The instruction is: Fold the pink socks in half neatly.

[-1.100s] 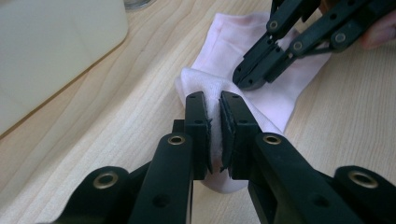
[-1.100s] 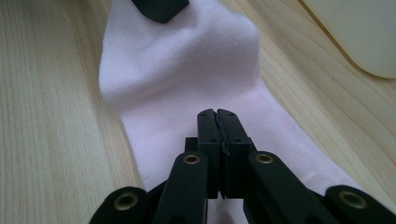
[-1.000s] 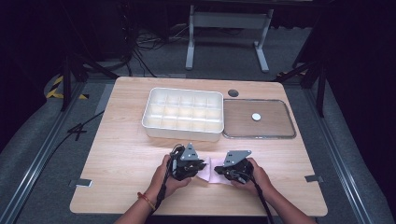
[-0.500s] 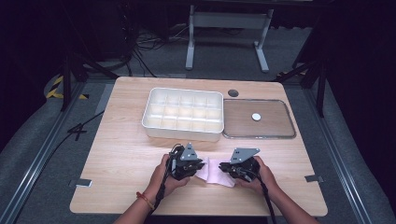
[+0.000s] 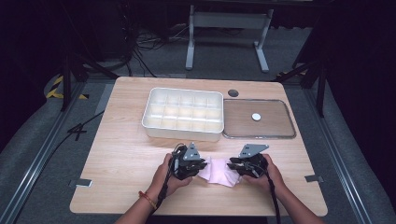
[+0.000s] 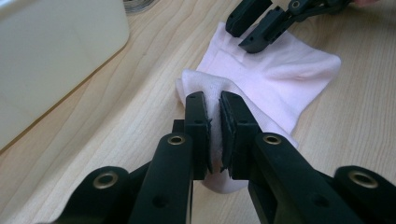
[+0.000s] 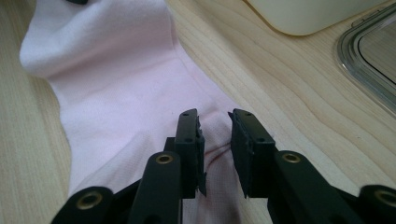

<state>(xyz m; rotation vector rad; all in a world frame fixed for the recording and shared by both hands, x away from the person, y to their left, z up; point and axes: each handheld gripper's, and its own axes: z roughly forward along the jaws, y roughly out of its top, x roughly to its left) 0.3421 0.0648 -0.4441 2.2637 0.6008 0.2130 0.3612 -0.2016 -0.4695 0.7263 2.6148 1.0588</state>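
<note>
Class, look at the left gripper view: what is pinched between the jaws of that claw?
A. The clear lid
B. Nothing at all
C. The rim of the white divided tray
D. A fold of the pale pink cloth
D: in the left gripper view the left claw is shut on a bunched fold of the pale pink cloth, which lies on the wooden table.

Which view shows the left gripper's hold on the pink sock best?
Left gripper view: the left gripper pinches a fold of the pink sock. High view shows the sock small between both grippers. Right gripper view shows the fabric spread flat, its far edge bunched.
</note>
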